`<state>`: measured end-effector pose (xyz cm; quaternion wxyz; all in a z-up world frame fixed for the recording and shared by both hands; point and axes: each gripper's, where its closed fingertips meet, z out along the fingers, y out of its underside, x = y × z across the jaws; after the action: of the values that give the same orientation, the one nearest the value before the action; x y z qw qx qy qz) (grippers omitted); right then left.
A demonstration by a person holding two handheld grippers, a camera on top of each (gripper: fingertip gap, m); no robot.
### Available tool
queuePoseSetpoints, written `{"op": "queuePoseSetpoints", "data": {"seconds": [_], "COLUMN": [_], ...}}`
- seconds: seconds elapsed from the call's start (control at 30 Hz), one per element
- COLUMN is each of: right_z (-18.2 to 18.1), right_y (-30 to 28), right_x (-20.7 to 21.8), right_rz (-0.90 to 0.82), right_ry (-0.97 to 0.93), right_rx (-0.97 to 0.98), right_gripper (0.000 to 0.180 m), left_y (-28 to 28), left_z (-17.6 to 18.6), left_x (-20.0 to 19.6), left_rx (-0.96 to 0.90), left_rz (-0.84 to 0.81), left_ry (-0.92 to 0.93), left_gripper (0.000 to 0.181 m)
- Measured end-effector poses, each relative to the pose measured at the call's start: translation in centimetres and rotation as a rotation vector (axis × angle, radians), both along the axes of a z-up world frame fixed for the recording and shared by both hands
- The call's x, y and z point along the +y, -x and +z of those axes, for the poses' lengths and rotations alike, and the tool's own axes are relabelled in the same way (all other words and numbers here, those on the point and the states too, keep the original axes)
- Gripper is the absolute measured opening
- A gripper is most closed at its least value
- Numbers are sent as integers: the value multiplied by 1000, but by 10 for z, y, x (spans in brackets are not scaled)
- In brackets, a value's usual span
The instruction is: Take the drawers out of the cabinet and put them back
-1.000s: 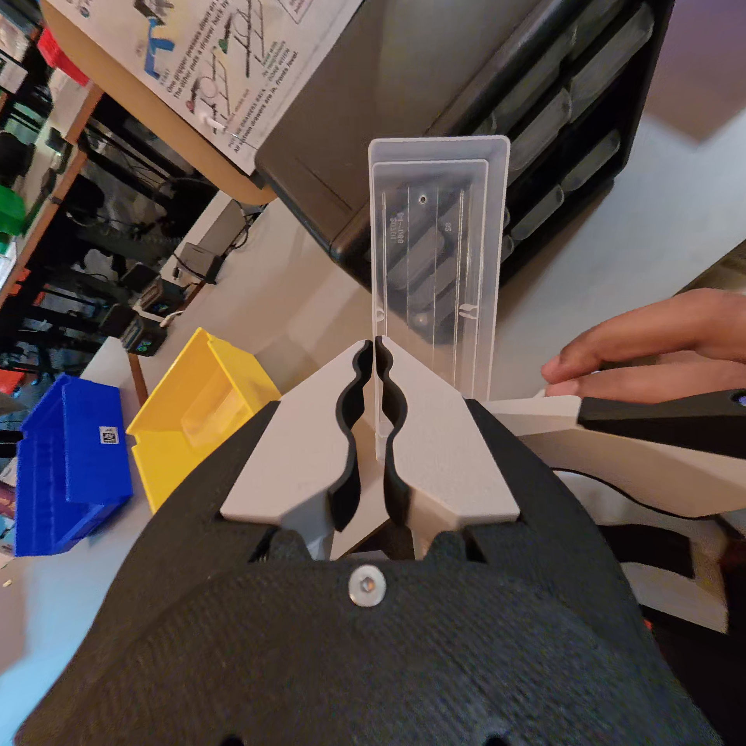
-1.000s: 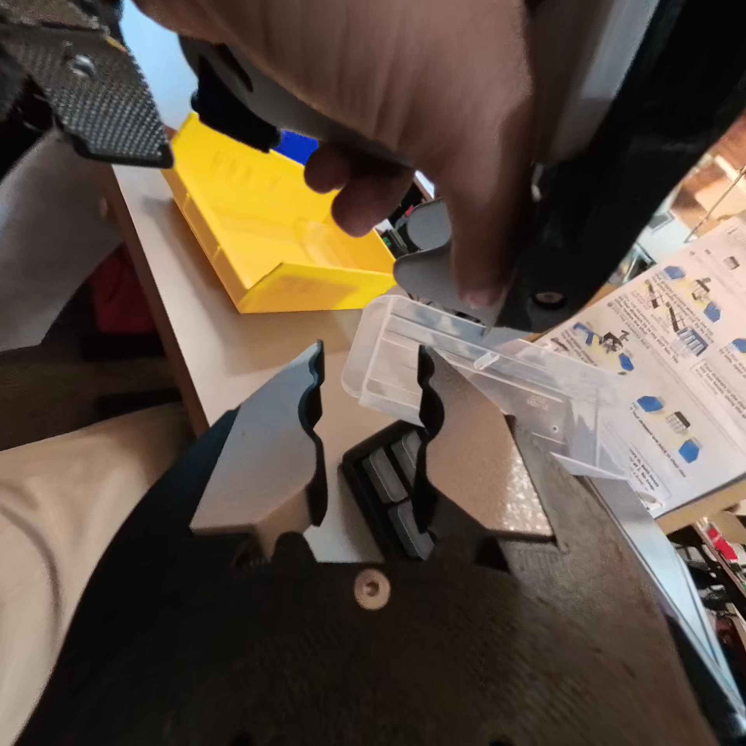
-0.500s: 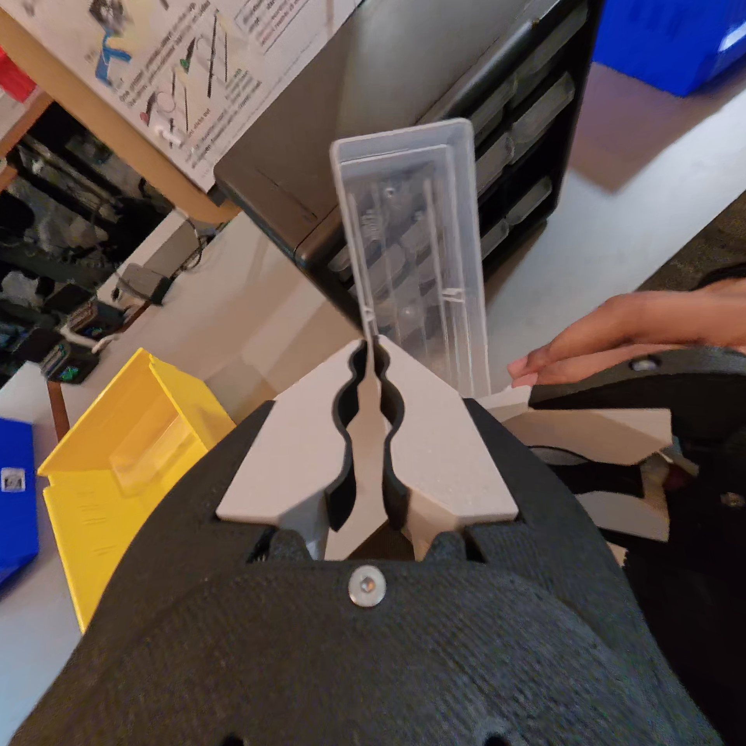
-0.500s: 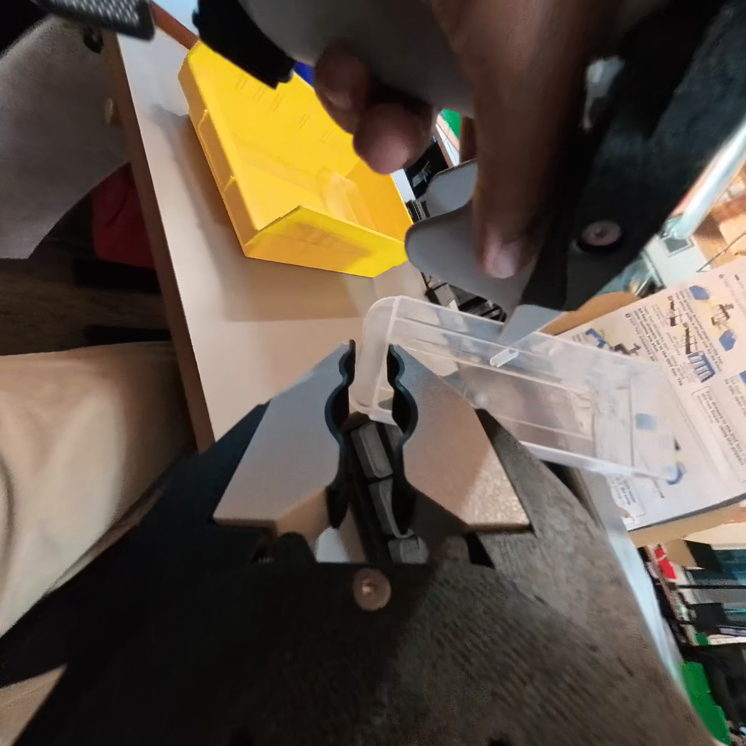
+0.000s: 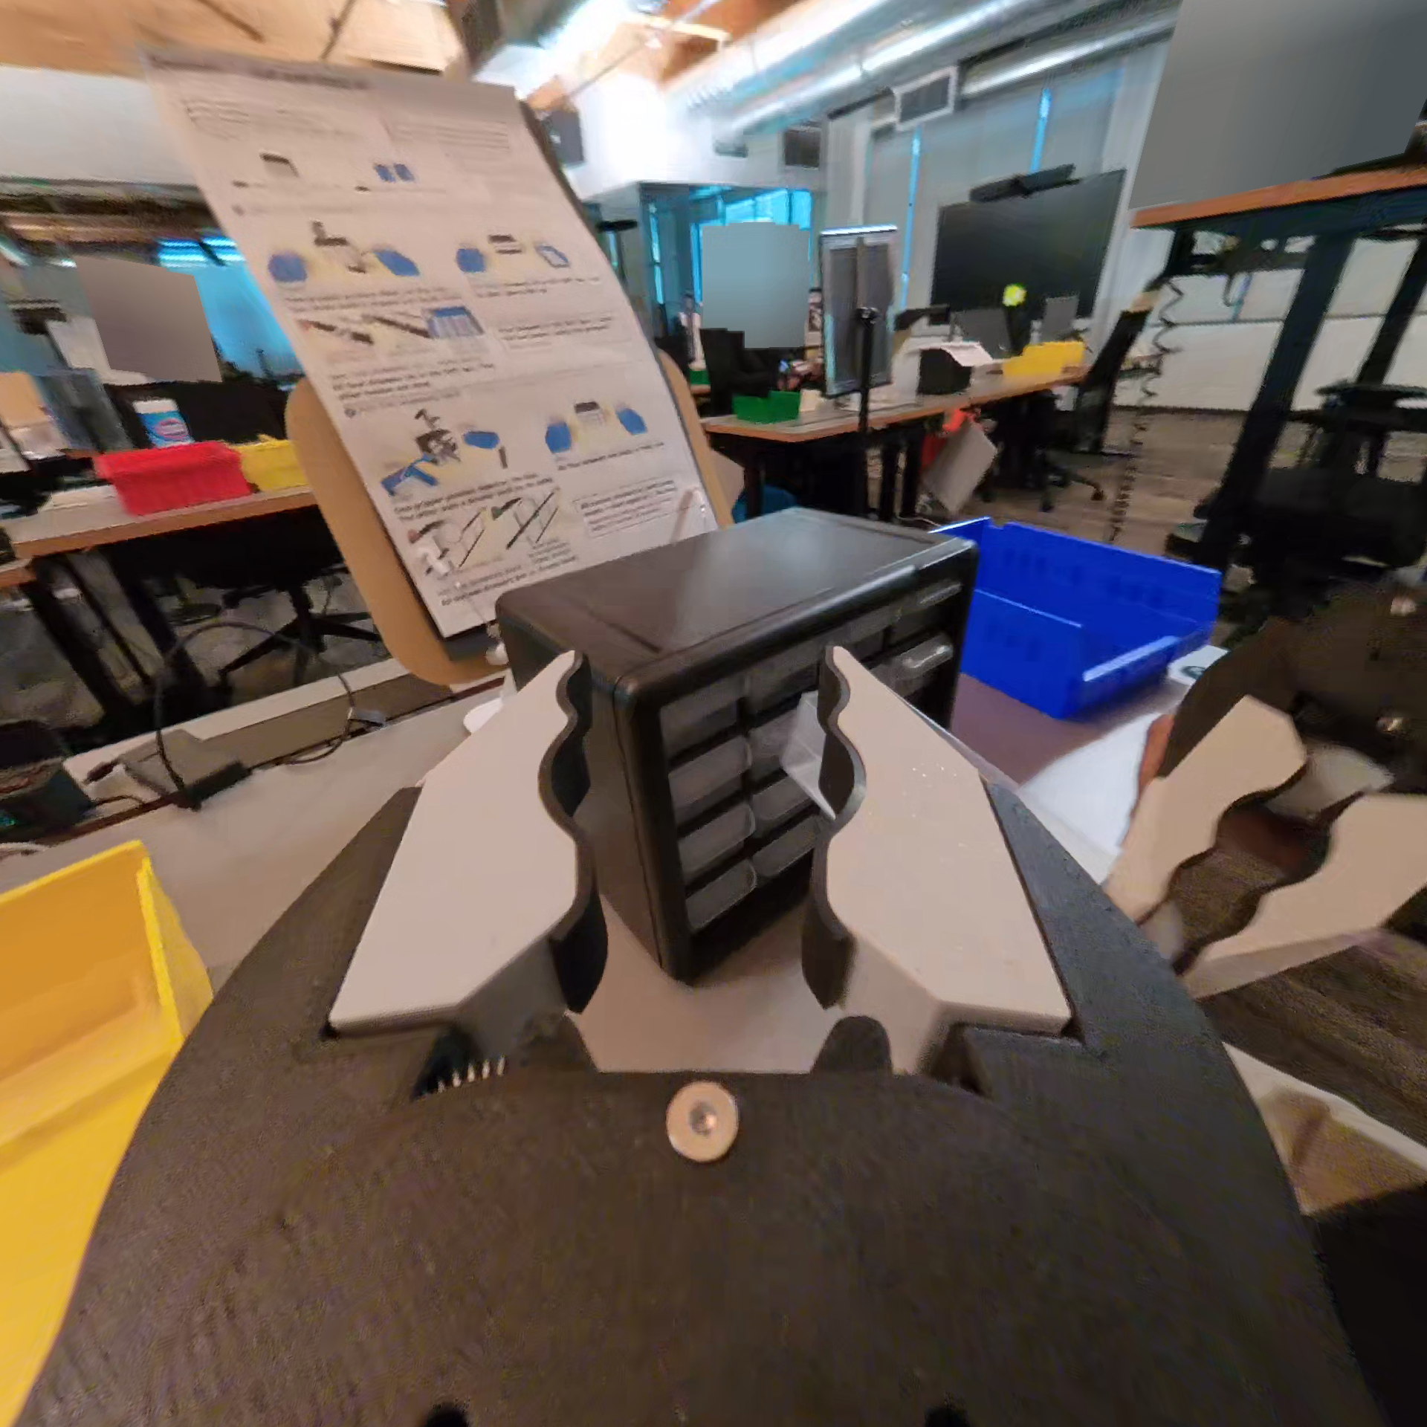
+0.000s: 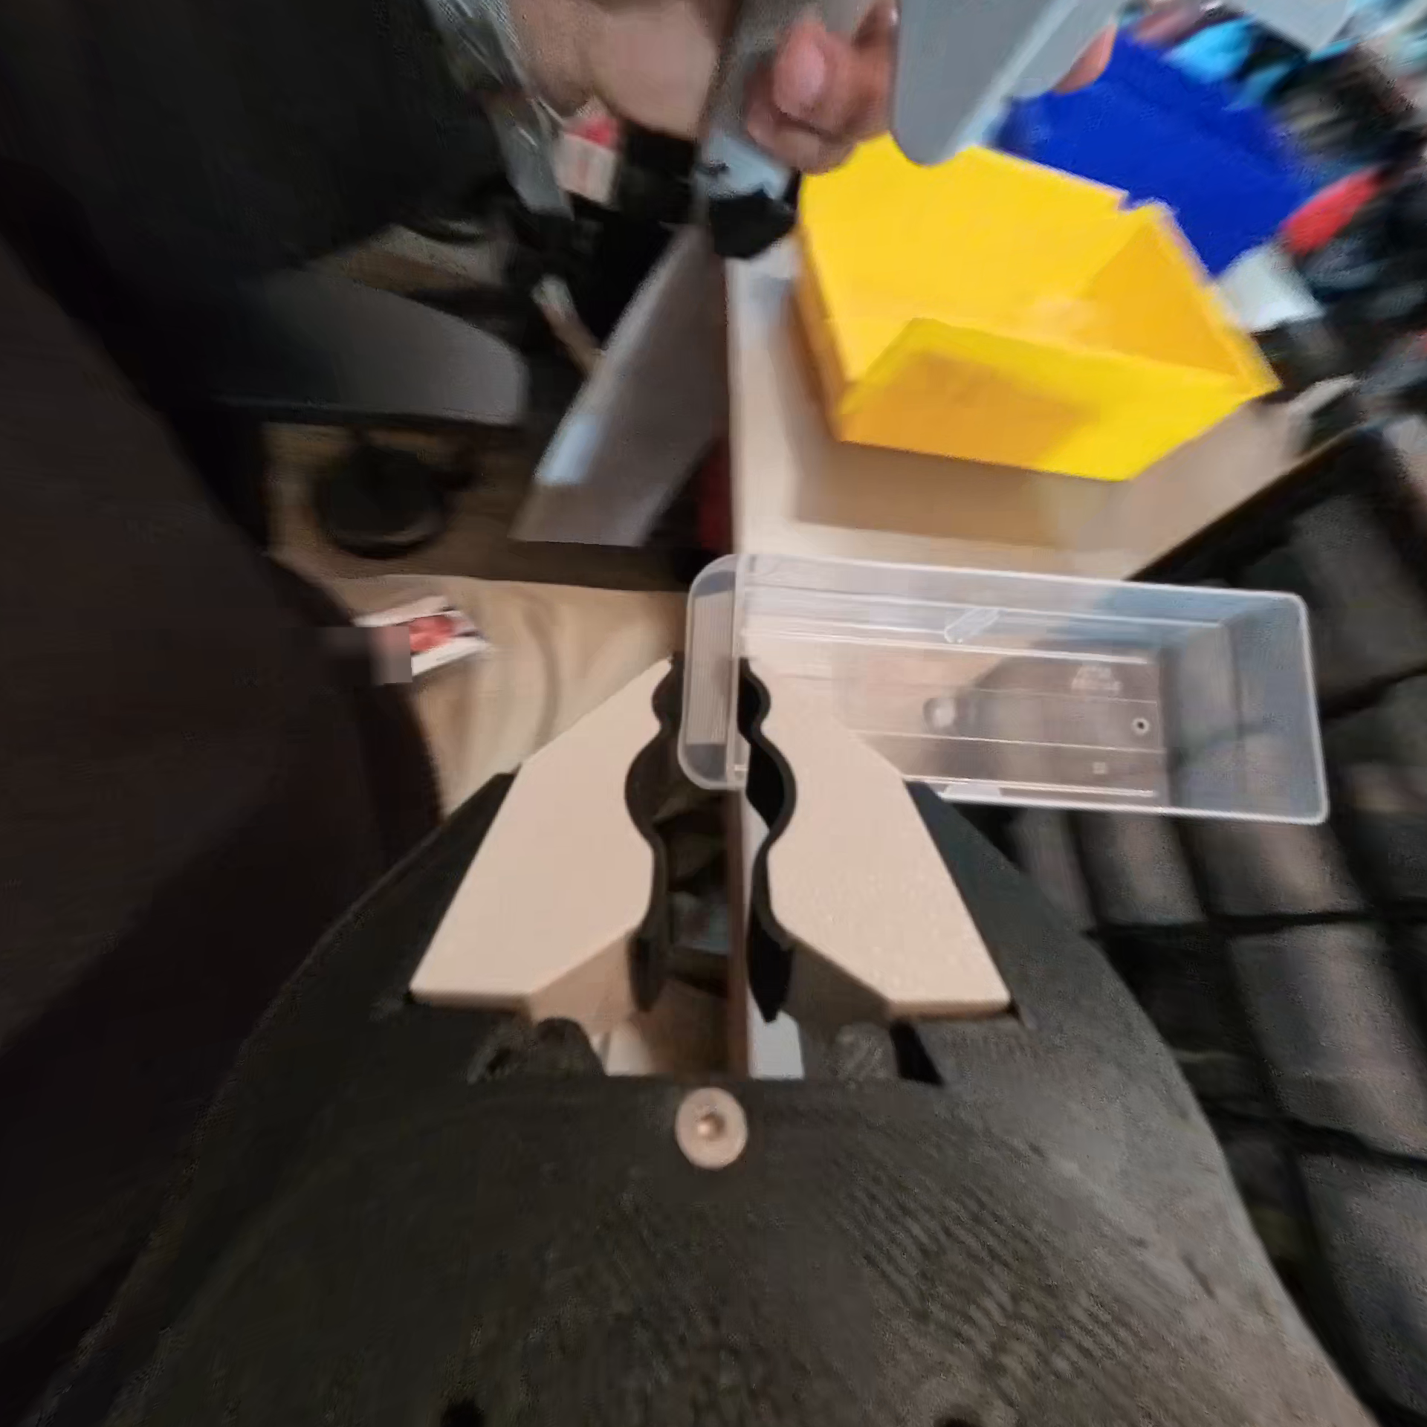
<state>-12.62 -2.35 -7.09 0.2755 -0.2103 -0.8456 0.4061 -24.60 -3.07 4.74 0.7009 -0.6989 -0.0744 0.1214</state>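
Note:
The black cabinet with small grey drawers stands on the table, straight ahead in the left wrist view. My left gripper is open and empty, with its fingers on either side of the cabinet's near corner and short of it. My right gripper is shut on the front lip of a clear plastic drawer. It holds the drawer in the air, with the body pointing right. The right gripper also shows at the right of the left wrist view.
A yellow bin sits on the table near its edge, and it also shows in the left wrist view. A blue bin stands right of the cabinet. An instruction sheet leans behind it. A hand shows at the top.
My left gripper let go of the clear drawer, opened and swung up to face the cabinet. My right gripper closed on the drawer's front lip and now holds it alone.

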Motion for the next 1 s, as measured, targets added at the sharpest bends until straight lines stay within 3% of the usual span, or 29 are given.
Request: {"op": "queuePoseSetpoints", "data": {"seconds": [0.13,0.4,0.77,1.0], "right_z": [-4,-31,-40,-46], "right_y": [-33,-26,-11,-13], "right_x": [26,73,98,98], "right_rz": [135,93,25,11], "right_ry": [178,137,85,-19], "right_rx": [-224,-436,-506,-529], "right_gripper": [13,12,12,12], "left_y": [-5,-44,-43,-52], "left_z": [-60,-157,-185,-195], "left_x": [13,47,45,45], "left_rx": [-59,-211,-270,-203], "left_rz": [-16,-229,-285,-317], "left_ry": [66,140,188,253], "left_gripper": [57,58,54,54]}}
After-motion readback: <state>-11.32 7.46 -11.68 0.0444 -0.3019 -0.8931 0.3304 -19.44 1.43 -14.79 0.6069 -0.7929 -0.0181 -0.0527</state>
